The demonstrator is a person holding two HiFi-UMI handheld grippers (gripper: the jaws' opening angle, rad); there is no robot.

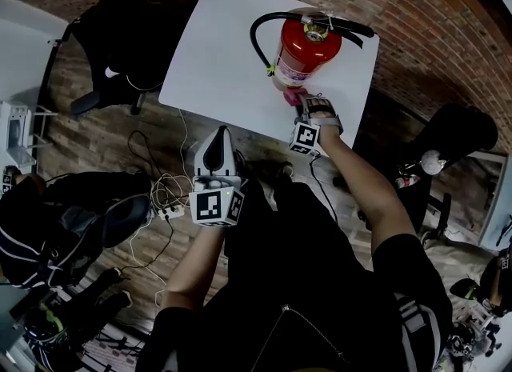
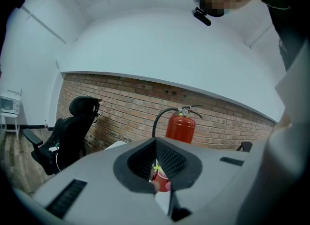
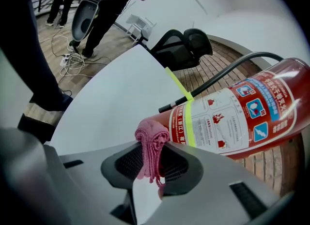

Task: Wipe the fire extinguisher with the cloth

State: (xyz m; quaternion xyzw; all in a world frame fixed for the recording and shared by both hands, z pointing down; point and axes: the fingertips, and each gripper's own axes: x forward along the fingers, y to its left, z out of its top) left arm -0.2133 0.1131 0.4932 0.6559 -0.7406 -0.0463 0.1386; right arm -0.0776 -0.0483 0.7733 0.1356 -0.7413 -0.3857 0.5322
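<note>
Red fire extinguisher (image 1: 306, 46) stands upright on the white tabletop (image 1: 224, 50), towards its right side, with a black hose (image 1: 260, 30) arching from the valve head down the left of the cylinder. A yellow-green band (image 3: 189, 122) rings the cylinder beside the printed label. The pink cloth (image 3: 151, 146), folded into a wad, touches the cylinder's lower part. The right tool (image 3: 152, 163) has its jaws closed on this cloth, which bulges out above the pads. The left tool (image 1: 214, 142) hangs off the tabletop's near edge, well apart from the extinguisher; its jaws are nearly together, with nothing held between them. A black office chair (image 2: 72, 127) stands beside the tabletop, before a brick wall (image 2: 126, 103).
</note>
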